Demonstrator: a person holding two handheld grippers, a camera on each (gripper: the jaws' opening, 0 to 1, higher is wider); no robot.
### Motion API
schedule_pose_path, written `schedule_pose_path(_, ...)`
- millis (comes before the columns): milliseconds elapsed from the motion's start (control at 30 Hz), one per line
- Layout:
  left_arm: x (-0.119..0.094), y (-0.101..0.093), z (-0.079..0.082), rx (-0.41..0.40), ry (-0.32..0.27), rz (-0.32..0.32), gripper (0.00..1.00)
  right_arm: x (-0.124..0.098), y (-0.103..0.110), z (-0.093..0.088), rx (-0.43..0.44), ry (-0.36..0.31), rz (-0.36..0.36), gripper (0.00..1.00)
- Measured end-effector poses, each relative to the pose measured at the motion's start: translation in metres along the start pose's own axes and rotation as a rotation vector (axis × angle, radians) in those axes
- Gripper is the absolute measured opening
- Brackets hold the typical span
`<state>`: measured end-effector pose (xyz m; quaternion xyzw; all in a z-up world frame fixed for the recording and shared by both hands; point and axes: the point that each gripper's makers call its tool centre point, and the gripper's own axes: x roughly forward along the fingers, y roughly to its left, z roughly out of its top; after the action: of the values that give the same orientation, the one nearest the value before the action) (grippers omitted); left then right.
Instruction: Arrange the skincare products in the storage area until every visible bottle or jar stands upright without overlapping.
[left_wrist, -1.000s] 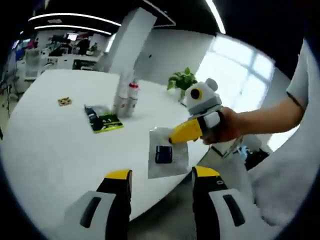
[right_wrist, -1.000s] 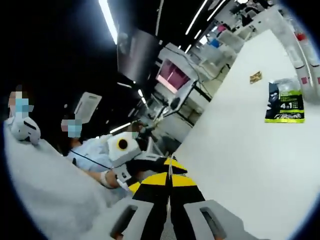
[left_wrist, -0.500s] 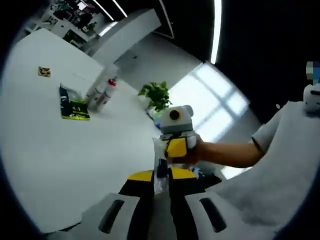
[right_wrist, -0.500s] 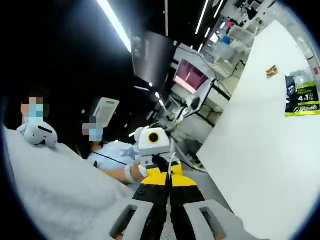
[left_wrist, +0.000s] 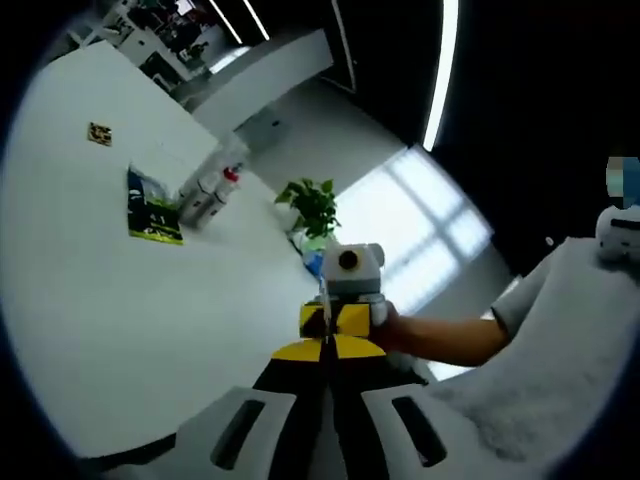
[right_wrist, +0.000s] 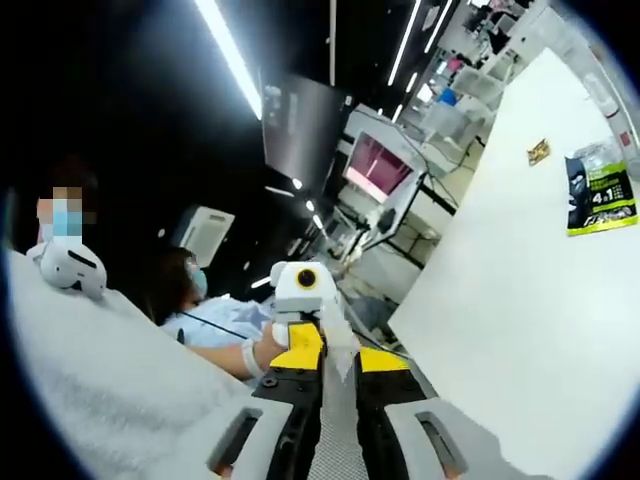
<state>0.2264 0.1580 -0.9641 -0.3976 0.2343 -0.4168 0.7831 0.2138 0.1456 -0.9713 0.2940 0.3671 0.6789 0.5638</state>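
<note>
My left gripper (left_wrist: 325, 350) is shut on a thin clear sachet, which I see edge-on as a pale line rising from its yellow tips. Facing it and almost touching is my right gripper (left_wrist: 338, 320), held by a hand (left_wrist: 430, 335). In the right gripper view the clear sachet (right_wrist: 340, 335) stands in the gap of my right gripper (right_wrist: 340, 360), whose jaws are apart. The left gripper (right_wrist: 300, 345) meets it from the far side. All this hangs in the air beside the white table (left_wrist: 150, 320). Two white bottles (left_wrist: 210, 195) with red caps stand upright far back on it.
A green and black packet (left_wrist: 153, 207) (right_wrist: 600, 197) lies flat next to the bottles. A small gold item (left_wrist: 99, 133) (right_wrist: 539, 152) lies beyond it. A potted plant (left_wrist: 312, 205) stands at the table's far edge. People sit at the left in the right gripper view.
The left gripper has closed on the sachet and both grippers have lifted off the table edge. The right gripper's jaws, shut half a second ago, now stand apart.
</note>
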Motion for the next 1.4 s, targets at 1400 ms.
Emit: schedule_pose_path(1400,-0.013,0.018,0.023,0.030,-0.141,0.113,0.00,0.010,-0.007,0.011,0.086,-0.116,0.032,0.00)
